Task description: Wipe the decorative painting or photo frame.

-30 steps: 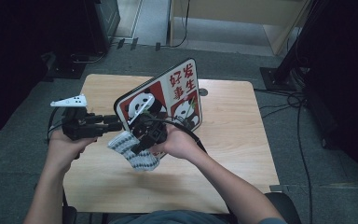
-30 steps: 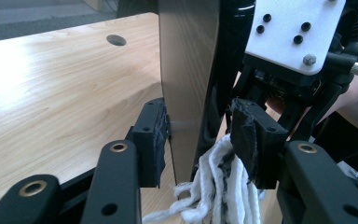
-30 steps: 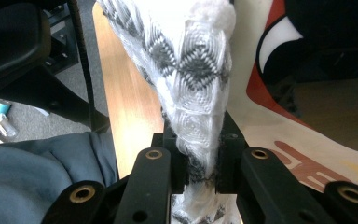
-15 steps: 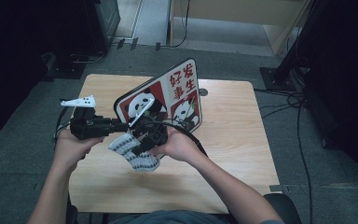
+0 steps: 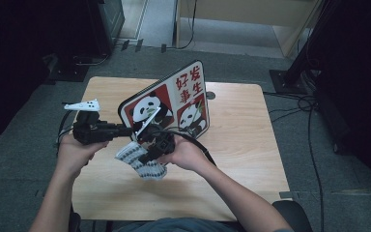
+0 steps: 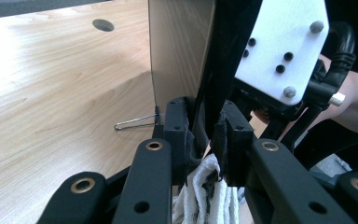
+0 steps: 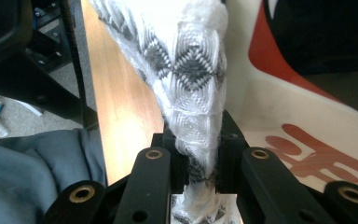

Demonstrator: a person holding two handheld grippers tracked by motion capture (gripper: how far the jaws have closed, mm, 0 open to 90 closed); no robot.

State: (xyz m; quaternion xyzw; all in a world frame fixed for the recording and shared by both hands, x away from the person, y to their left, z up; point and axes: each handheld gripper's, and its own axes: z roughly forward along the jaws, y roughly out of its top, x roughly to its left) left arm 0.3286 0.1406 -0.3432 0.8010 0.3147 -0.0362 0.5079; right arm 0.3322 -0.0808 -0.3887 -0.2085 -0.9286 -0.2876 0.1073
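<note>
Wooden table, panda sign with red Chinese characters, both grippers clamped on patterned cloth

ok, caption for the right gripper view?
Right hand-held gripper shut on a patterned white-and-grey cloth, panda board behind.

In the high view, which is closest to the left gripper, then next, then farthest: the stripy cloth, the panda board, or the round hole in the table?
From the left gripper:
1. Stripy cloth: nearest, just below the jaws toward the person.
2. Panda board: next, standing at a tilt behind it.
3. Round hole: farthest, at the table's far side beyond the board.
</note>
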